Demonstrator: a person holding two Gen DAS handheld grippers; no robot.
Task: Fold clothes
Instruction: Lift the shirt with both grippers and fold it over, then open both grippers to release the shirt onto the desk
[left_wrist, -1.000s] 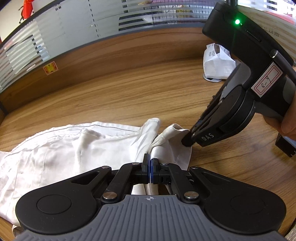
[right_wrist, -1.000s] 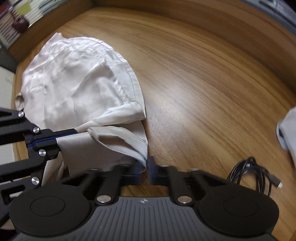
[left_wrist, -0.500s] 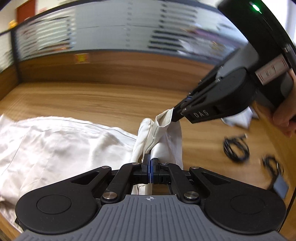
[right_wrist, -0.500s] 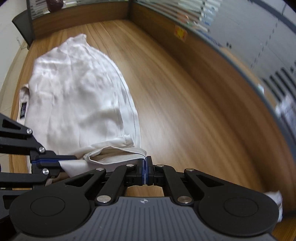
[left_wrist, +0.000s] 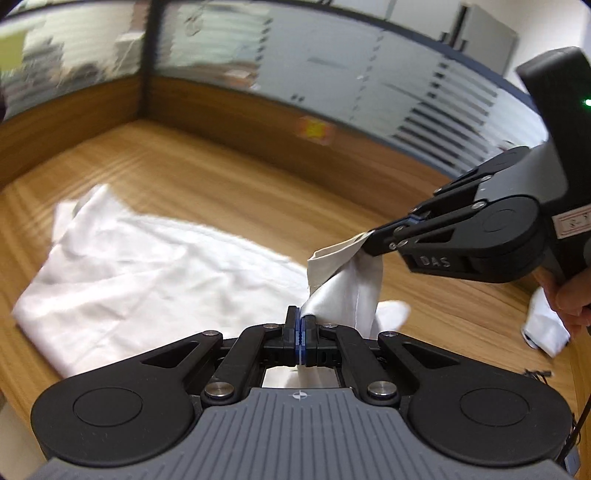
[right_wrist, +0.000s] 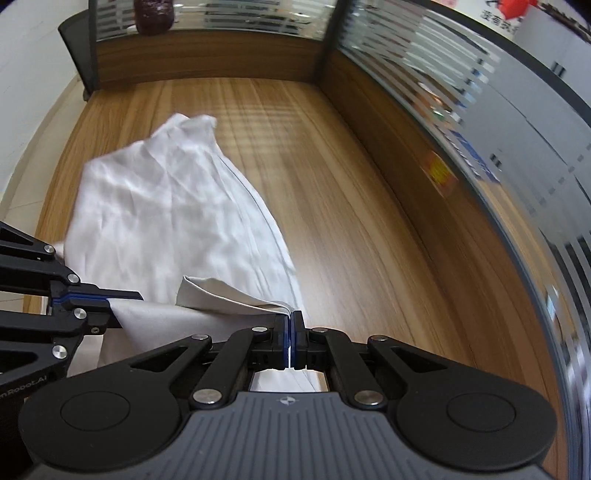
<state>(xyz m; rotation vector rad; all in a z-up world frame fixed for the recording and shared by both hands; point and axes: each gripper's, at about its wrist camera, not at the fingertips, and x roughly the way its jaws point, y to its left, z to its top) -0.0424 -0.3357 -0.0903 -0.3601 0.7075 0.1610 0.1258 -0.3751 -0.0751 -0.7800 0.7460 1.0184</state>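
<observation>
A white garment (left_wrist: 147, 273) (right_wrist: 166, 206) lies spread on the wooden table (left_wrist: 221, 184) (right_wrist: 332, 206), its near end lifted off the surface. My left gripper (left_wrist: 302, 317) is shut on that lifted hem; it also shows at the left of the right wrist view (right_wrist: 110, 301). My right gripper (right_wrist: 290, 319) is shut on the neighbouring corner of the same hem, and in the left wrist view the right gripper (left_wrist: 369, 236) comes in from the right with cloth hanging from its tip. The hem stretches short and slack between the two grippers.
A wooden partition with frosted glass (left_wrist: 332, 92) (right_wrist: 461, 147) borders the table. A crumpled white item (left_wrist: 546, 325) lies at the right edge, near a person's hand (left_wrist: 572, 295). A dark chair (right_wrist: 79, 55) stands past the far end.
Both grippers have lifted the garment's end off the table and swung it across, rolling as they went. The cloth behind has been dragged out straighter. The cable has left both views.
</observation>
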